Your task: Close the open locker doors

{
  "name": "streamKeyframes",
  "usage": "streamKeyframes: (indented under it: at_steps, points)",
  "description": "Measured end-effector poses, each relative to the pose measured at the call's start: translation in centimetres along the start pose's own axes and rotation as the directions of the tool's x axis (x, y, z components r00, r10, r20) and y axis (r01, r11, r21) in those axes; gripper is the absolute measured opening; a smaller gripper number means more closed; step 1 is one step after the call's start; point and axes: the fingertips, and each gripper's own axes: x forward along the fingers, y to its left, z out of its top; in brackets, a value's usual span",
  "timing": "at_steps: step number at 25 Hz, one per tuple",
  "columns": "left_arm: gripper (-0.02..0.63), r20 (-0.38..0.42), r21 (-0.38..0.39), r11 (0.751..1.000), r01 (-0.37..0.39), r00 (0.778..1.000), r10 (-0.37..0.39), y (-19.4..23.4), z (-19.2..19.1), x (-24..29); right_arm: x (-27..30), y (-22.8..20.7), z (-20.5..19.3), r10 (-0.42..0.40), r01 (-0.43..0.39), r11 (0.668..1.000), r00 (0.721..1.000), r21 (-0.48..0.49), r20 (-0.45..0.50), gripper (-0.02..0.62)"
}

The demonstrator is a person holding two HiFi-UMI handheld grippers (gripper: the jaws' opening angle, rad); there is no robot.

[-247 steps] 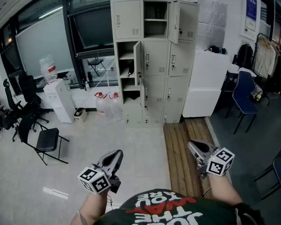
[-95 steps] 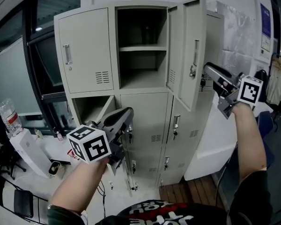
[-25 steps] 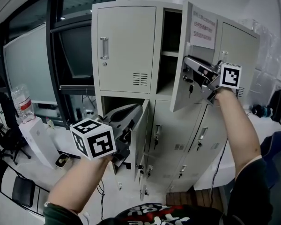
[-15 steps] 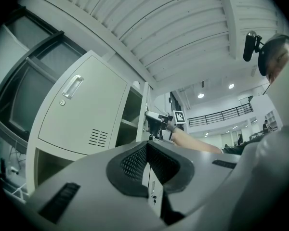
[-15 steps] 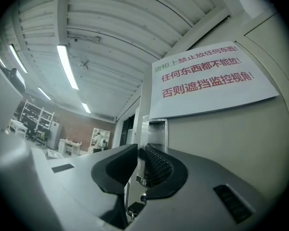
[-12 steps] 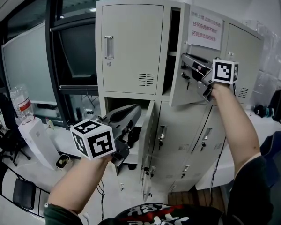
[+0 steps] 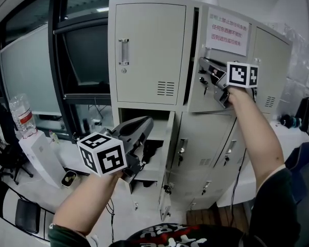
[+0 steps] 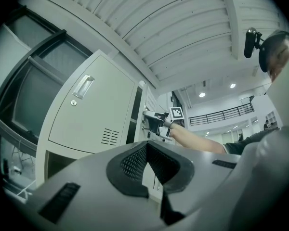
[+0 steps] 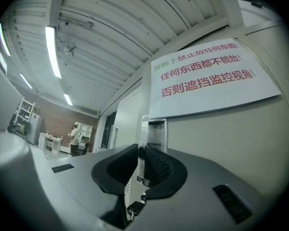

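Note:
The grey locker bank (image 7: 149, 50) fills the head view. Its upper middle door (image 7: 216, 86), bearing a white sign (image 7: 227, 23), stands almost closed, with a narrow dark gap (image 7: 191, 55) left. My right gripper (image 7: 203, 68) is at this door's metal handle (image 9: 151, 134); its jaws have just been closing and now pinch the handle's edge. Below, the second-row left compartment (image 7: 144, 156) is open, its door (image 7: 171, 138) seen edge-on. My left gripper (image 7: 144, 125) hovers in front of that opening, shut and empty. The left gripper view shows the right gripper (image 8: 155, 123) on the door.
A white water dispenser (image 7: 38, 151) and a large bottle (image 7: 21, 115) stand at the left by the dark windows. An office chair (image 7: 15, 215) sits low at the left. A blue chair (image 7: 305, 158) is at the right edge.
The upper middle door has swung further toward closed with my right gripper on its handle, narrowing the dark gap. My left gripper has drifted slightly right near the lower open door.

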Motion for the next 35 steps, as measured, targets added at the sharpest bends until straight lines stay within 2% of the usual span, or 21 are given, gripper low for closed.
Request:
streamKeyframes:
  at_steps: [10,21,27,35]
  points:
    - [0.008,-0.009,0.001,1.000,-0.012,1.000,0.012,2.1,0.0,-1.5,2.2,-1.7,-0.5,-0.106,0.106,0.994,0.994,-0.014,-0.016,0.064]
    - [0.008,-0.017,-0.012,0.999,-0.034,0.999,0.033,4.5,-0.2,-3.2,4.4,-4.0,-1.0,-0.218,0.217,0.976,0.975,-0.031,-0.035,0.061]
    - [0.008,-0.024,-0.014,0.999,-0.048,0.999,0.048,5.8,-0.3,-3.9,4.6,-4.2,-0.9,-0.225,0.224,0.974,0.974,-0.025,-0.038,0.060]
    - [0.008,-0.041,-0.025,0.998,-0.050,0.998,0.049,6.3,-1.0,-3.8,4.2,-3.3,-0.8,-0.260,0.260,0.964,0.966,-0.056,0.006,0.063]
